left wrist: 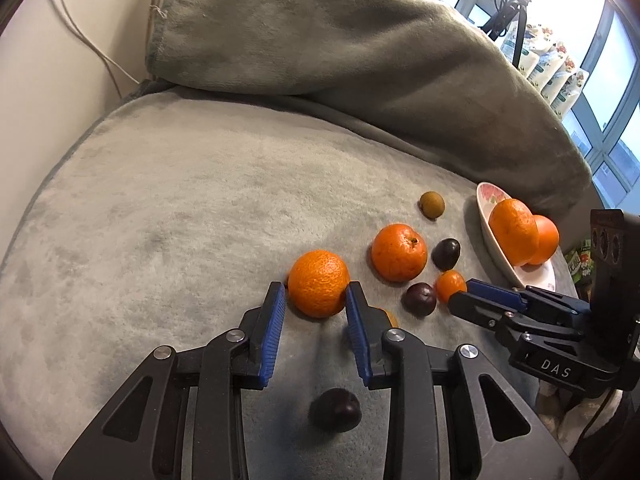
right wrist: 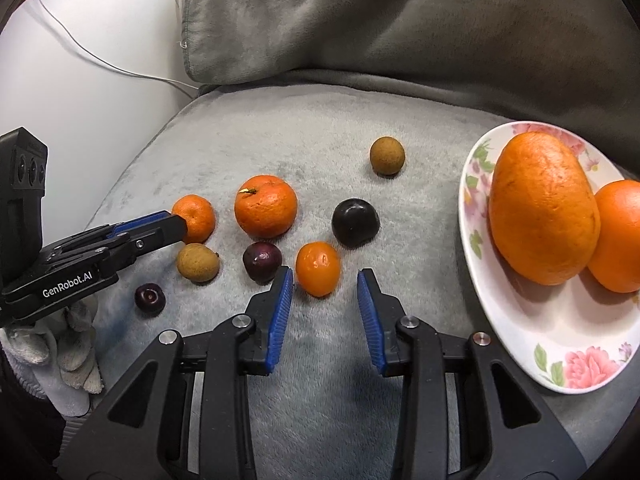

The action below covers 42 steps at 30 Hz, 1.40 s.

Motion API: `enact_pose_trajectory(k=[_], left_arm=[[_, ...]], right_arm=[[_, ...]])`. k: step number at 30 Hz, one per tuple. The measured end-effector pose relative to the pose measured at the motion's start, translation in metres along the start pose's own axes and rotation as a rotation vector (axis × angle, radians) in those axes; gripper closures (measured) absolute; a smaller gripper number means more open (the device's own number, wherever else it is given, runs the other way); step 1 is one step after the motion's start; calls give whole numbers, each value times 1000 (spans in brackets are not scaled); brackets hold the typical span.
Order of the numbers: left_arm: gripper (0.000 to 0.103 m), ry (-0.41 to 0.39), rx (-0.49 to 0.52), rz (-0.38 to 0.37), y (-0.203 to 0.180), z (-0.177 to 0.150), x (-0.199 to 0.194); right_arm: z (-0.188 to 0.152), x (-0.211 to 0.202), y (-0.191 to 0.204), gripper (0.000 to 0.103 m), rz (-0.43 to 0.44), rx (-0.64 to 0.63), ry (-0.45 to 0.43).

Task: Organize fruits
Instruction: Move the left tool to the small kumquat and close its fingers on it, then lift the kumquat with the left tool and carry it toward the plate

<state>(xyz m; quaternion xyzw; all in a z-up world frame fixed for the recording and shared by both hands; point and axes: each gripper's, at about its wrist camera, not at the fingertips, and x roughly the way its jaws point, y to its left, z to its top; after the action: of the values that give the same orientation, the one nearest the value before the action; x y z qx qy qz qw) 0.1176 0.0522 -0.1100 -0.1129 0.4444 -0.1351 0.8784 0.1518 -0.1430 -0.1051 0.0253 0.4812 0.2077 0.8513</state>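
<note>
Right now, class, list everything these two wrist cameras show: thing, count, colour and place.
plate: one, white with pink flowers, right side of the seat
oranges: two, orange, on the plate, touching
mandarins: three, orange, loose on the seat
dark fruits: three, deep purple, scattered among the mandarins
longans: two, brown, one far, one near the left gripper
seat cushion: one, grey fleece, under everything
back cushion: one, grey, behind the seat
cable: one, white, along the wall
glove: one, white knit, on the hand that holds the left gripper
left gripper: black and blue, jaws either side of a mandarin
right gripper: black and blue, jaws open, just short of the smallest mandarin
</note>
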Motion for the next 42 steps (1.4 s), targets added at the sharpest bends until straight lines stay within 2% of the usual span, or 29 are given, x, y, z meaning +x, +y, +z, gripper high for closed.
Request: enact_pose_trajectory(k=[8,14,17,20,32,42], left_arm=[[64,14,-5,-1,-5,3,10],[65,16,-2,2,-11,4,17],[70,13,-2,-7,-10,4,17],[72,4,4,-3,-12,4,16],[73,-13,-3,-5,-10,3,10],[73,-53,17,-19,-18,5,-11]], right_arm=[[4,7,4,68,-5,-10,12],[6,11,6,68,-4,-14,19],[6,12,4,68,-1,-14,24],[6,11,2,78,-5,-11,23],[5,8,0,80,3,3,12],[1,-21,2,80,-1,-15,-43]])
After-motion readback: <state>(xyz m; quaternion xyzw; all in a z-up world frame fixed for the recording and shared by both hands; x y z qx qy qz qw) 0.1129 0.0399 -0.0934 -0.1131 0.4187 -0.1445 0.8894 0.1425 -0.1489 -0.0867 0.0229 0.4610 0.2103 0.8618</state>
